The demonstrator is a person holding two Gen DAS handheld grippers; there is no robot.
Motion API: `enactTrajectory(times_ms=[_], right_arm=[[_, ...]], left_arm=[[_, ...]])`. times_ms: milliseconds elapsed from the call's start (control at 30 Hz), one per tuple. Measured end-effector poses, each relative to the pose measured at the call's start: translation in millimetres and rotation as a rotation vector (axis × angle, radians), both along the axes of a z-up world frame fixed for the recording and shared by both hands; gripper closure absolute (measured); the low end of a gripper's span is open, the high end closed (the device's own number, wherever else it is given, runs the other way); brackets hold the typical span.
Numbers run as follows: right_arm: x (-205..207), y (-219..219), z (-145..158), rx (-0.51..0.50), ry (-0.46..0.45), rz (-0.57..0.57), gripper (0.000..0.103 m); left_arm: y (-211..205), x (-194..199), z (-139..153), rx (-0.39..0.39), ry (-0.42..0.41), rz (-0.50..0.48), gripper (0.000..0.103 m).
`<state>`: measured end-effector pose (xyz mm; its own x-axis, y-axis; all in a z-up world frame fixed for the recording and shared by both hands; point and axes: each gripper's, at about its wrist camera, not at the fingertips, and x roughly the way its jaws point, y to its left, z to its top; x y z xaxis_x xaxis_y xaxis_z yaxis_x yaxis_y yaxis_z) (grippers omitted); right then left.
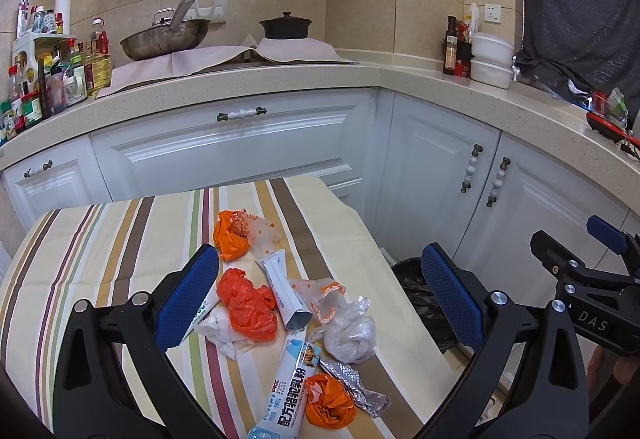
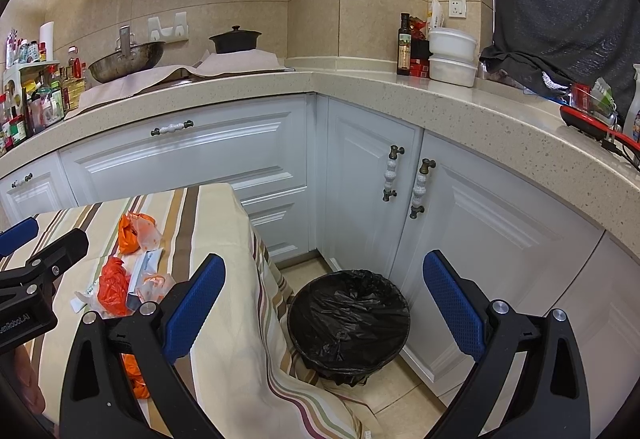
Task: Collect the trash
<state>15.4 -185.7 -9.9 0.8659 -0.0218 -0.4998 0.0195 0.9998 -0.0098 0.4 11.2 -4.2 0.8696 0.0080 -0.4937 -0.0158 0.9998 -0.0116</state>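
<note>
Trash lies on a striped tablecloth (image 1: 120, 239): crumpled orange bags (image 1: 248, 305), a clear plastic wad (image 1: 352, 335), a white tube box (image 1: 282, 289), a milk-powder sachet (image 1: 286, 387) and a foil wrapper (image 1: 354, 379). My left gripper (image 1: 320, 295) is open and empty above the pile. My right gripper (image 2: 324, 307) is open and empty above the black-lined bin (image 2: 348, 319) on the floor to the table's right. The bin also shows in the left wrist view (image 1: 420, 291). The orange bags show in the right wrist view (image 2: 114, 285).
White cabinets (image 2: 240, 159) stand behind the table and bin under a speckled counter (image 1: 280, 79). On the counter are a wok (image 1: 164, 39), a black pot (image 1: 285, 26), sauce bottles (image 1: 48, 79) and white tubs (image 1: 491, 59).
</note>
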Motion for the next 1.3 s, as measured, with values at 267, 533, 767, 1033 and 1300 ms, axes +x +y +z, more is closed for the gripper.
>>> enactTrajectory(times_ms=[267, 533, 767, 1033, 1300], right_arm=[[0.1, 0.6, -0.8, -0.002, 0.001, 0.000, 0.007], [-0.1, 0.3, -0.3, -0.001, -0.001, -0.001, 0.007], [-0.4, 0.9, -0.7, -0.003, 0.000, -0.001, 0.007], [-0.1, 0.9, -0.4, -0.002, 0.001, 0.001, 0.007], [-0.2, 1.3, -0.4, -0.003, -0.001, 0.001, 0.007]], left_arm=[[1.1, 1.3, -2.1, 0.003, 0.009, 0.004, 0.004], [2.3, 0.7, -3.2, 0.003, 0.009, 0.009, 0.004], [2.1, 1.3, -2.4, 0.003, 0.009, 0.009, 0.004], [2.8, 1.2, -2.5, 0.002, 0.011, 0.008, 0.004], [3.1, 1.0, -2.5, 0.001, 0.010, 0.009, 0.004]])
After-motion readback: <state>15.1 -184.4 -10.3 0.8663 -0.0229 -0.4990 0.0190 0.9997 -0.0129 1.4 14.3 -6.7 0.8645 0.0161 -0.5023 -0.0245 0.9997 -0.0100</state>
